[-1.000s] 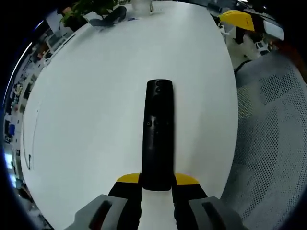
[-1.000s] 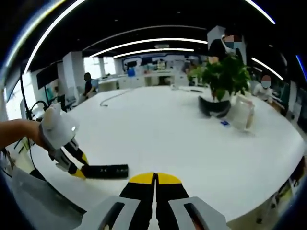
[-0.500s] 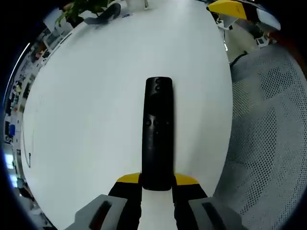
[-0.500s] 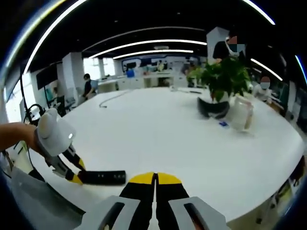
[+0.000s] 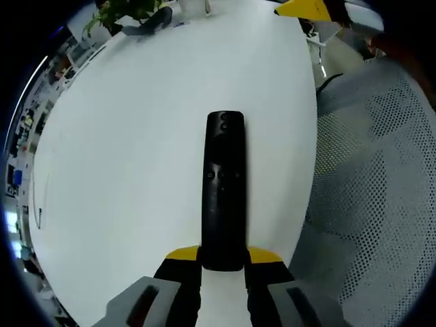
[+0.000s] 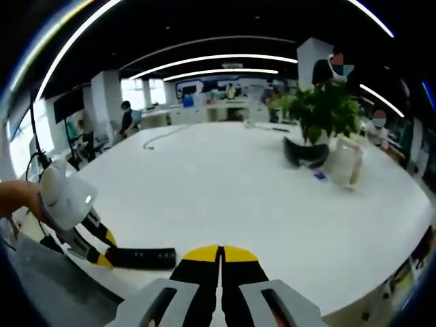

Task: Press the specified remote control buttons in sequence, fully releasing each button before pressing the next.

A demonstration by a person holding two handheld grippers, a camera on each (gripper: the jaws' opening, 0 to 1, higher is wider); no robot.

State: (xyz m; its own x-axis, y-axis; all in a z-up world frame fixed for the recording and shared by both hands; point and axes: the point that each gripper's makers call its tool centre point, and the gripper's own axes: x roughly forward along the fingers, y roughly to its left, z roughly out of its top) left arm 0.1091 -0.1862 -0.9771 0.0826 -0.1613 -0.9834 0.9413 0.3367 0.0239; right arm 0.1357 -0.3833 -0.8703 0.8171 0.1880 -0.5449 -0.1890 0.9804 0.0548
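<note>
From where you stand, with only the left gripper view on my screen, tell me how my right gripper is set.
Observer: The right gripper has its yellow-tipped jaws pressed together with nothing between them, hovering above the white table.
Operator: Now tell me what lies ahead of it.
Observer: A potted plant in a dark pot stands on the far right of the table, with a clear jug beside it.
Operator: Say where the remote sits from that side.
Observer: The black remote lies low and left of the right gripper's jaws, its end clamped by the left gripper, clearly apart from the right one.
</note>
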